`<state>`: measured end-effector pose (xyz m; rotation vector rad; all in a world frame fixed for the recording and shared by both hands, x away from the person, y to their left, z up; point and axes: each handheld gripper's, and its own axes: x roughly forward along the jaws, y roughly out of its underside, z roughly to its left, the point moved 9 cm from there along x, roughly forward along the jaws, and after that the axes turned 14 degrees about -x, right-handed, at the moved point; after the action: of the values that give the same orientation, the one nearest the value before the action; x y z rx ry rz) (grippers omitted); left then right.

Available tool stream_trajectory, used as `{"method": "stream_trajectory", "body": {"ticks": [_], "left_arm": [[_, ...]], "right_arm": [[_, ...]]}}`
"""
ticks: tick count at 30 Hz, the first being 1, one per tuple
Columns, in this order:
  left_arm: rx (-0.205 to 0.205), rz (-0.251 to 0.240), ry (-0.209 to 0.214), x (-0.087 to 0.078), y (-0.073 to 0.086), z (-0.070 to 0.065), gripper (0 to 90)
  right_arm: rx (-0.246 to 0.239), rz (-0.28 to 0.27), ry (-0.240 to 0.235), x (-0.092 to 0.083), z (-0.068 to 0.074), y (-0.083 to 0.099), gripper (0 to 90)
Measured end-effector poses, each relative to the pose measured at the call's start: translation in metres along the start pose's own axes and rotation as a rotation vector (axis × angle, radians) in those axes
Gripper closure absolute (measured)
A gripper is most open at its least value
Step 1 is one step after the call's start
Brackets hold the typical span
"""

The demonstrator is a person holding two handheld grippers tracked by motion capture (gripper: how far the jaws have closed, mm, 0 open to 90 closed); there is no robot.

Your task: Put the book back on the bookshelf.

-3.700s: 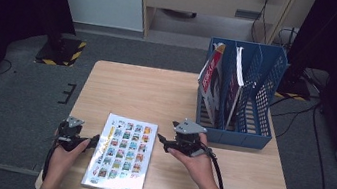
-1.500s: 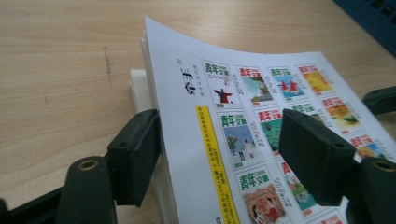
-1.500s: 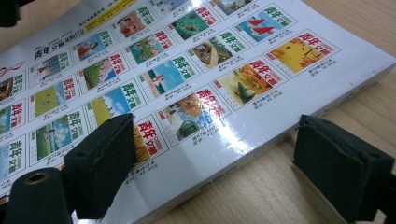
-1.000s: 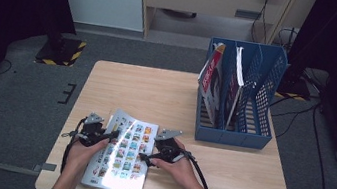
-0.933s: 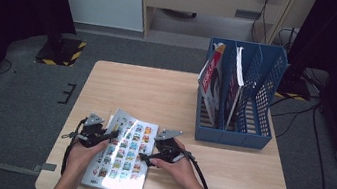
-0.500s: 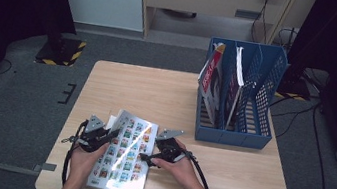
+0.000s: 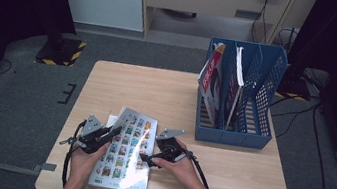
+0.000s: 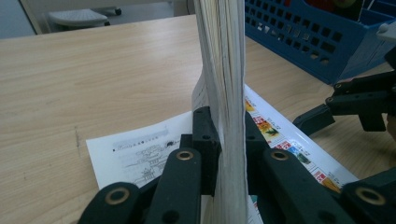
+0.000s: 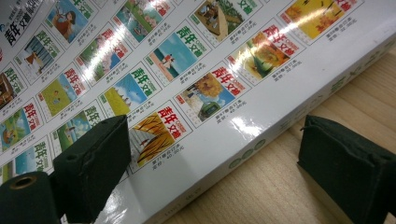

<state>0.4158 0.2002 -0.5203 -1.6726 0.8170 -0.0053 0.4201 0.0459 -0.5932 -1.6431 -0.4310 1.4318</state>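
1. On the left, the left gripper (image 7: 109,135) pinches a thick sheaf of pages at the left edge of the magazine (image 7: 127,151), which lies at the near edge of the wooden table (image 7: 166,94). Its jaws have just been closing, and the pages (image 8: 224,70) now stand upright between them, with an inner sheet bared flat beneath. Risk: the hold takes only part of the magazine, so a further lift could fan it open, let the rest sag, or crease pages.

2. In the middle, the right gripper (image 7: 146,160) rests at the magazine's right edge with its jaws spread. In the right gripper view, 1 pad (image 9: 93,163) sits over the glossy cover (image 9: 187,84) and the other pad (image 9: 345,163) over bare table, gripping nothing. Risk: with that side loose, the slick cover could slide away sideways.

3. On the right stands the blue file rack (image 7: 252,132), well apart from the magazine, with 2 magazines (image 7: 218,89) already upright inside. Risk: a floppy, half-open magazine would likely snag on the rack's dividers or its front wall.
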Motion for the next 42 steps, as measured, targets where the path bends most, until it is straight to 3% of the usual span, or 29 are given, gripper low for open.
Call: {"method": "stream_trajectory", "body": {"ticks": [13,26,38,42], "left_arm": [[0.011,-0.065,0.033,-0.005,-0.011,-0.006,81.7],[0.006,-0.084,0.058,-0.006,-0.017,-0.011,81.7],[-0.008,-0.092,0.069,-0.002,-0.020,-0.009,81.6],[-0.029,-0.084,0.055,0.001,-0.018,-0.004,81.6]], "right_arm": [[0.053,-0.032,-0.053,0.003,-0.006,-0.004,6.4],[0.074,-0.054,-0.113,0.010,-0.005,-0.012,7.4],[0.101,-0.070,-0.124,0.013,-0.007,-0.015,8.6],[0.123,-0.075,-0.119,0.013,-0.008,-0.015,9.4]]}}
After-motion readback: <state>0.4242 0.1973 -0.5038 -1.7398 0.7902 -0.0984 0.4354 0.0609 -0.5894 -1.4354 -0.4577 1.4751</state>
